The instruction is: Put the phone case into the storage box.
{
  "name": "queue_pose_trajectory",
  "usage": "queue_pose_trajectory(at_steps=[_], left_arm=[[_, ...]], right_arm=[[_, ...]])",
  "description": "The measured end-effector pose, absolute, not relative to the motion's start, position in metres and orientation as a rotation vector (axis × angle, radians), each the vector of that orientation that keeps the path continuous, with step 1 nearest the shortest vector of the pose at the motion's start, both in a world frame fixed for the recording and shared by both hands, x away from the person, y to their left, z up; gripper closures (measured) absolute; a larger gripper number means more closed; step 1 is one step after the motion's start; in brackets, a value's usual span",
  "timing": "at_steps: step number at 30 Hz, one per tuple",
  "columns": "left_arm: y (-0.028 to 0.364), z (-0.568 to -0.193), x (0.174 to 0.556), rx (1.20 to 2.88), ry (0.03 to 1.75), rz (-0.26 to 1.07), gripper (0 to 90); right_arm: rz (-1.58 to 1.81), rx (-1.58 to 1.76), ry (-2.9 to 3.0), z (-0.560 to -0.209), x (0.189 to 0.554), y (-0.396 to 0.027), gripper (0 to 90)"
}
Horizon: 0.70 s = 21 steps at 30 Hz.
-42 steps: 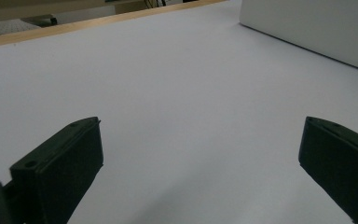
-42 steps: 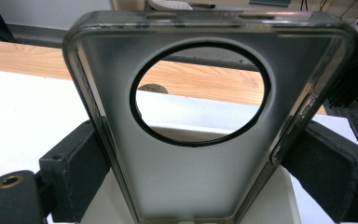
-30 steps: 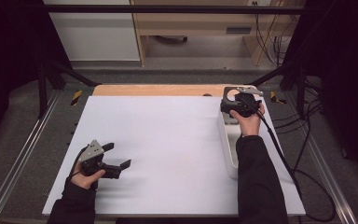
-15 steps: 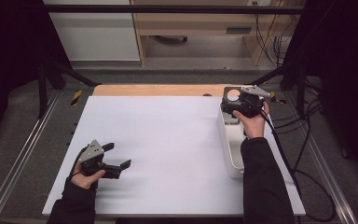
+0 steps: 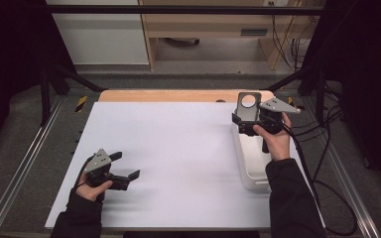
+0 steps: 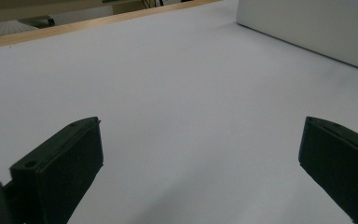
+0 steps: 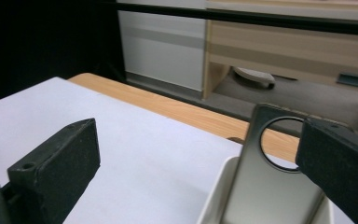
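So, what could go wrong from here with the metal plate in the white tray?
The metal plate stands upright in the white tray, ungripped; the right gripper, jaws open, could bump and topple it. The tray lies near the table edge, so a push might slide it off.

One white table [image 5: 178, 148] held one long white tray [image 5: 250, 168]. One grey metal plate with a single round hole [image 5: 248, 106] stood there. Two grippers were present: left gripper [image 5: 124, 168] and right gripper [image 5: 243, 124].
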<state>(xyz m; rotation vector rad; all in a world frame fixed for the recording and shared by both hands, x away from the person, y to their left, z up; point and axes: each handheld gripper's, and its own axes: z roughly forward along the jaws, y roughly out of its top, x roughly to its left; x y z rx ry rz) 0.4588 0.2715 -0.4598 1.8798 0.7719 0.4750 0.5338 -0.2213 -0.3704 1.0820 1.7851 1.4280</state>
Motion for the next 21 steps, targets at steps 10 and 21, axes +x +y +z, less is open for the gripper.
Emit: queue_pose_trajectory(at_steps=[10, 21], left_arm=[[0.270, -0.459, 0.458, 1.881, 0.762, 0.473, 0.0], [0.269, -0.458, 0.457, 1.879, 0.749, 0.467, 0.0]], right_arm=[[1.538, 0.918, 1.848, -0.367, 0.489, -0.225, 0.3], [1.562, 0.867, 1.881, -0.394, 0.458, -0.247, 0.3]])
